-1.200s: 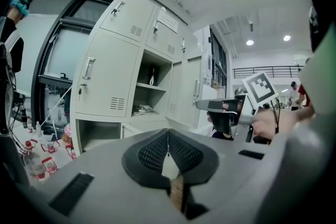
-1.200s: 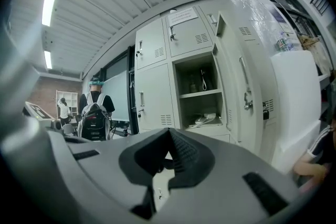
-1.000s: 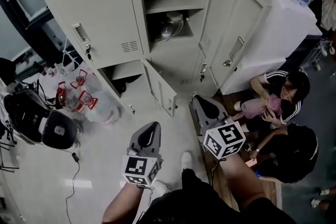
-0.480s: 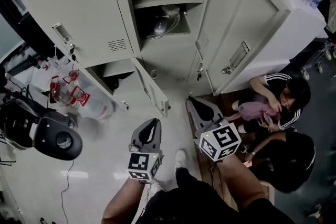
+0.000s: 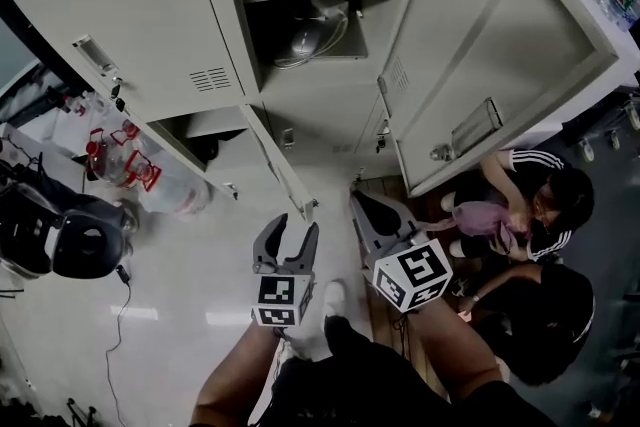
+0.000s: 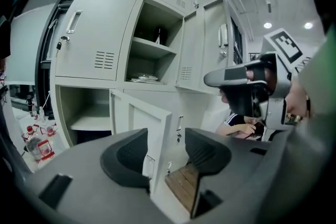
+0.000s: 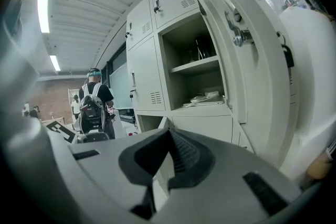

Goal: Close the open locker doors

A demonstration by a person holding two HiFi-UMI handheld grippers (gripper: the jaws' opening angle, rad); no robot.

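Note:
The grey lockers (image 5: pixel 150 25) fill the top of the head view. A small lower door (image 5: pixel 272 158) stands ajar, swung out toward me, and beside it a tall upper door (image 5: pixel 500 65) hangs wide open next to its open compartment (image 5: pixel 300 5). My left gripper (image 5: pixel 291 233) is just short of the small door's free corner, and its jaws are opening with nothing pressed between them. In the left gripper view the small door (image 6: pixel 137 120) shows beyond the left gripper (image 6: pixel 168 149). My right gripper (image 5: pixel 362 205) is shut and empty, and in its own view the right gripper (image 7: pixel 169 157) points at the tall door (image 7: pixel 247 65).
Two people (image 5: pixel 525 200) sit low on the floor at the right, close to the tall door. Plastic bottles (image 5: pixel 125 165) and a black device (image 5: pixel 70 240) with a cable lie at the left. A strip of wooden boards (image 6: pixel 184 181) runs under the lockers.
The lockers have come nearer in the head view. The left gripper's jaws went from shut to spread apart. Both grippers moved up toward the small lower door.

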